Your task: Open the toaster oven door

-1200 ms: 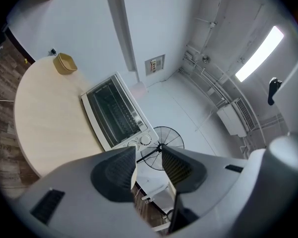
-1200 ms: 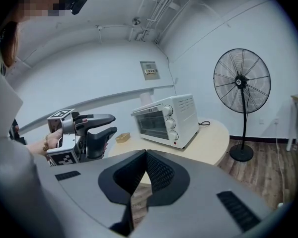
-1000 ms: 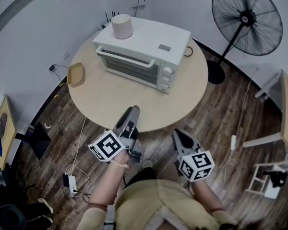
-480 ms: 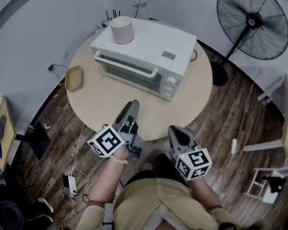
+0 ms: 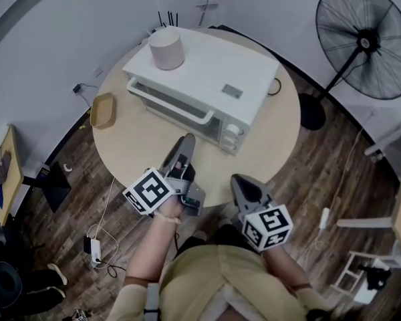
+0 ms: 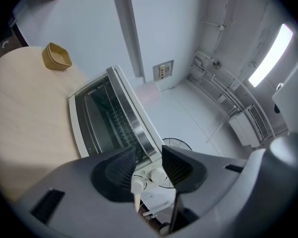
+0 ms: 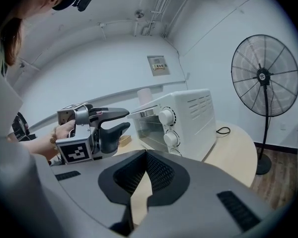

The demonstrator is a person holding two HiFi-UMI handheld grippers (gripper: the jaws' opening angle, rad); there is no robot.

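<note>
A white toaster oven (image 5: 207, 72) stands on the round wooden table (image 5: 137, 149), its glass door shut and the bar handle (image 5: 168, 103) along the door's top edge. My left gripper (image 5: 186, 141) hovers over the table's near edge, a short way in front of the door, open and holding nothing. In the left gripper view the door (image 6: 102, 123) and knobs show between the spread jaws of the left gripper (image 6: 148, 157). My right gripper (image 5: 235, 179) hangs just off the table edge, shut and empty. The right gripper view shows the right gripper (image 7: 146, 155), the oven (image 7: 188, 118) and the left gripper (image 7: 123, 120).
A pale pink cylinder (image 5: 167, 49) sits on the oven's top. A tan dish (image 5: 103, 109) lies at the table's left edge. A black cable (image 5: 275, 85) trails behind the oven. A large standing fan (image 5: 367, 42) is at the right, and cables and a power strip (image 5: 93, 249) lie on the floor.
The view has closed in on the table, so the oven looks nearer. Both grippers have edged forward; the left one now reaches over the table edge.
</note>
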